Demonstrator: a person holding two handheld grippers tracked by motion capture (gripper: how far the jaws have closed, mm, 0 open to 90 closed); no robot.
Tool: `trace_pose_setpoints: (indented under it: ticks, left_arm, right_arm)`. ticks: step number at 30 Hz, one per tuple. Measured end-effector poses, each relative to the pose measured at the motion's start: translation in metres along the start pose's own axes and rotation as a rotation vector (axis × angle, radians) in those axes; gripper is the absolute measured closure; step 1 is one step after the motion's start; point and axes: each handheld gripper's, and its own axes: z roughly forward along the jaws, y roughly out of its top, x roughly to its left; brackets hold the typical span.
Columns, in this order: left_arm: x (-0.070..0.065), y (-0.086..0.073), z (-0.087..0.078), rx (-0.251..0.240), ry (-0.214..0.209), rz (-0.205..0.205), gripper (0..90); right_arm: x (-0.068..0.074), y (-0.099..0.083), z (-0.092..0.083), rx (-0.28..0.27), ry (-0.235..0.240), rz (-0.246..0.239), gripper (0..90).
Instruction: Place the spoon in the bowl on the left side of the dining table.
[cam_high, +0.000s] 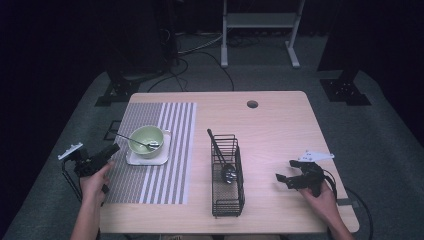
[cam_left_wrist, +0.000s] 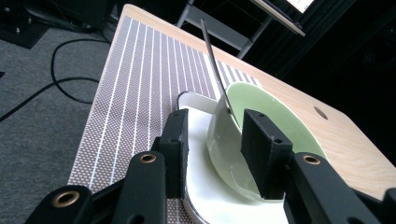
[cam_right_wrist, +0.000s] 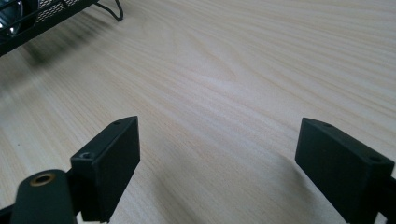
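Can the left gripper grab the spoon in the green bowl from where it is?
Probably yes. The left gripper is open, aimed at the green bowl, with the spoon handle leaning over the rim just past its jaws. Nothing lies between them, though the bowl's rim sits close.

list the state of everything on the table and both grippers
green bowl: upright on the white plate, spoon inside
spoon: leaning in the bowl, handle over the rim
white plate: flat on the striped placemat
striped placemat: lying flat
wire basket: upright, ladle inside
ladle: lying tilted in the basket
left gripper: open, jaws either side of the bowl's rim
right gripper: open wide, empty, over bare table
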Motion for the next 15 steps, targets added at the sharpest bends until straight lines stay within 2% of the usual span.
trace_pose_setpoints:
  ticks: [11,15]
  left_arm:
    - [-0.0058,-0.0079,-0.0025,0.037,0.012,0.034,53.2]
    - [-0.0085,-0.0101,-0.0052,0.047,0.002,0.046,50.7]
  right_arm:
    - [-0.0002,-0.0001,-0.0002,-0.002,0.002,0.002,13.0]
    - [0.0002,0.0000,-0.0001,0.000,-0.001,-0.001,13.0]
